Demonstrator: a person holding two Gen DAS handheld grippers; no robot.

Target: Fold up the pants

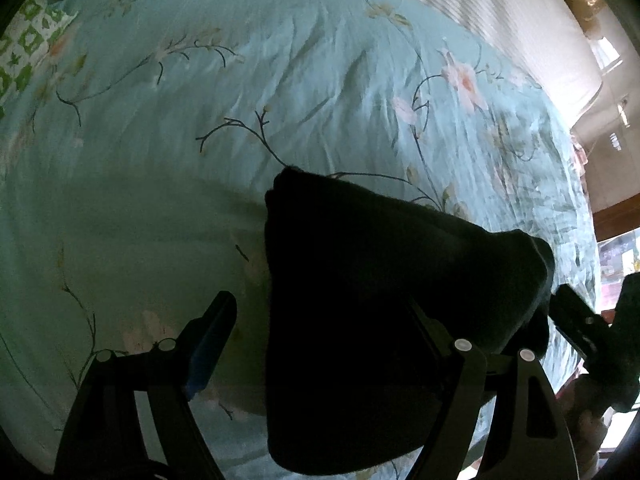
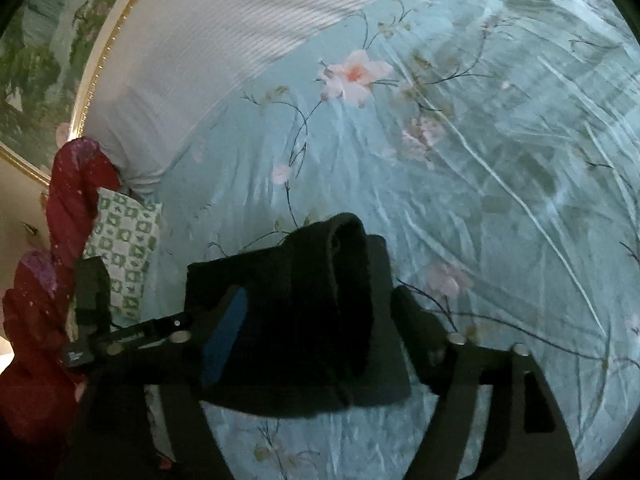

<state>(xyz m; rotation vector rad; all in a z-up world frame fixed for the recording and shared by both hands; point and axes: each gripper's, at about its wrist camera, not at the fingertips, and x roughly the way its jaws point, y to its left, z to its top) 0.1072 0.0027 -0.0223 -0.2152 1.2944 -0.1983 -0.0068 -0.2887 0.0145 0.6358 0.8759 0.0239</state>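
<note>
One pants (image 1: 380,300), two tongs (image 1: 320,340) (image 2: 316,320), one bedspread (image 1: 200,140), one pillow (image 2: 124,248).

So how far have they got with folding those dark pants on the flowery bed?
Well along, it seems. The pants already form a compact, layered bundle, one edge rolled over on top. Both the left gripper and right gripper have their fingers spread around it, over the floral bedspread. Whether either pinches the cloth is unclear. Probably left: laying it flat and letting go.

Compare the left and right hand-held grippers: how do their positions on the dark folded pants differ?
The left hand-held gripper stands open, the dark folded pants covering its right finger while its blue-padded left finger is clear. The right hand-held gripper straddles the pants' rolled edge, a finger either side; actual contact is unclear. Both are over the floral teal bedsheet.
</note>
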